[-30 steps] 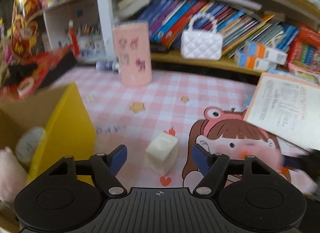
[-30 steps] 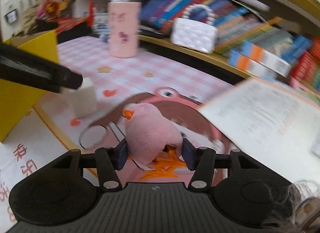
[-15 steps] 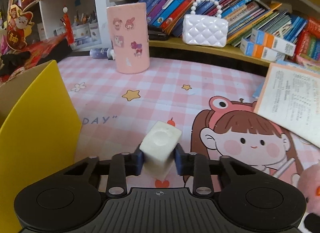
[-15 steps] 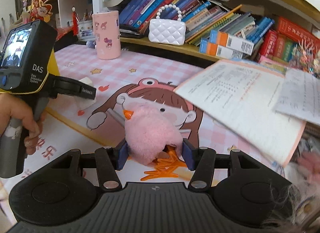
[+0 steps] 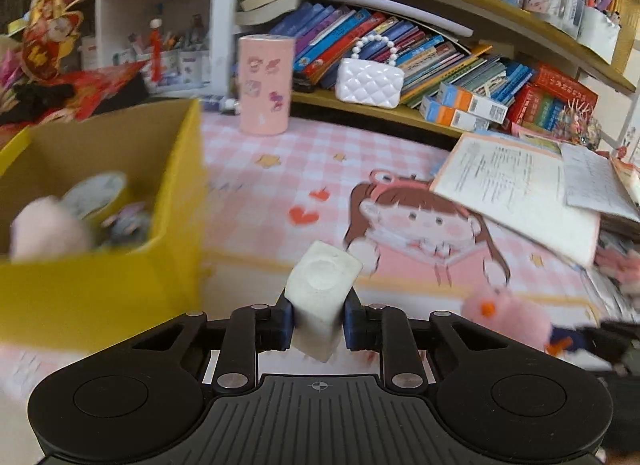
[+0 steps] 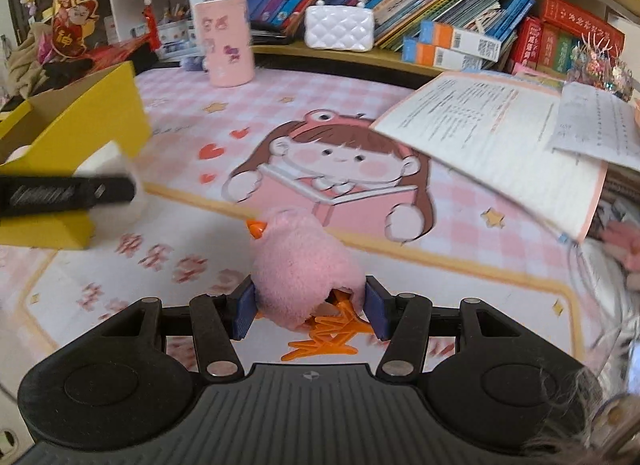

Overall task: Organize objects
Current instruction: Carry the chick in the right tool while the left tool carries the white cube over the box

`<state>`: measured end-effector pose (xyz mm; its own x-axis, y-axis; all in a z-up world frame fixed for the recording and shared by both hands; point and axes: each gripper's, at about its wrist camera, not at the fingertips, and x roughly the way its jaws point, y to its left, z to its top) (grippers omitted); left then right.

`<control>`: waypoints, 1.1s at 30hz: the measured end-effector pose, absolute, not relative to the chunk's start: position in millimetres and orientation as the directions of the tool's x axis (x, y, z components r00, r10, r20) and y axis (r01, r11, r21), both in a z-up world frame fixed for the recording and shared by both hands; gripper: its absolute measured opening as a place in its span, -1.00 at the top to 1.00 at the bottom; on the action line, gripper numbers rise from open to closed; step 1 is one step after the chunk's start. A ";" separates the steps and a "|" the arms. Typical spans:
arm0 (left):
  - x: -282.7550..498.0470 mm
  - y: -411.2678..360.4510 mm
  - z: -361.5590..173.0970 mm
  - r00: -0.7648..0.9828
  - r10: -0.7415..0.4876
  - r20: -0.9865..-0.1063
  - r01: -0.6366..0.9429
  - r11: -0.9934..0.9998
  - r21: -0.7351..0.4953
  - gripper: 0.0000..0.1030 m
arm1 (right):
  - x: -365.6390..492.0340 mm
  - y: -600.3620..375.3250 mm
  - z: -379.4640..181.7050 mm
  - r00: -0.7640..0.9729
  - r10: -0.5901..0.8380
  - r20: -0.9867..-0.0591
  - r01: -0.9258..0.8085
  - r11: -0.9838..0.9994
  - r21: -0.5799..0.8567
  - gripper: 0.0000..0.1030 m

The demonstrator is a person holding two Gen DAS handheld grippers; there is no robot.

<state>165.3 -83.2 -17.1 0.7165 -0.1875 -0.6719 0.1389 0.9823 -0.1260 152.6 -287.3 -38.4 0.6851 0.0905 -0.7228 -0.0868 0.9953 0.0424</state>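
Broadly, the pink checked mat (image 5: 360, 153) with its cartoon girl fills the ground ahead of both grippers, and the open yellow box (image 5: 176, 201) stands on it to the left of the left gripper (image 5: 316, 323), with a pink plush and a roll-like thing already inside. An open book (image 6: 492, 137) lies ahead and to the right of the right gripper (image 6: 310, 311), well apart from the box, and a pink cylinder holder (image 5: 264, 83) stands far ahead near the shelf. The left gripper's jaws are closing the last bit, its blue pads pressed on both flanks of a white block (image 5: 322, 293) that stands up between them, seemingly clear of the mat. The right gripper is clamped on a pink plush chick (image 6: 298, 269), orange feet hanging below the pads, beak pointing up and left. The step in hand looks like carrying both things to the box. To do it well, the left gripper should pass above the box's near wall before swinging left, then let go only once the block is over the bare cardboard floor, beside the plush rather than on top of it. The right gripper, which sits to the right of the left one, would do best to wait its turn so the two do not meet at the opening; the chick is soft and will tolerate a short drop.
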 end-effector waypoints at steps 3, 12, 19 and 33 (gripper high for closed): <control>136.1 -60.4 -13.9 0.709 -0.185 -0.681 0.122 0.983 -0.140 0.58 | 136.5 -265.5 -37.0 0.682 0.111 -0.723 -0.103 0.993 0.055 -0.01; 72.4 21.4 -11.8 0.723 -0.086 -0.686 0.024 0.995 -0.100 0.59 | 94.1 -182.2 -30.9 0.656 0.195 -0.729 -0.185 0.978 0.095 -0.01; 37.1 70.5 -6.9 0.742 -0.062 -0.668 -0.010 0.995 -0.104 0.59 | 67.5 -126.7 -24.8 0.660 0.224 -0.717 -0.240 0.967 0.080 -0.01; 6.3 118.8 1.1 0.775 -0.090 -0.626 0.048 0.995 -0.083 0.59 | 31.6 -59.5 -13.9 0.695 0.185 -0.695 -0.235 0.972 0.023 -0.01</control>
<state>6.3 118.8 1.1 0.7746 -0.0895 -0.6260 0.0479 0.9954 -0.0831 31.6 -59.5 -13.9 0.6950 0.1847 -0.6948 -0.2354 0.9716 0.0228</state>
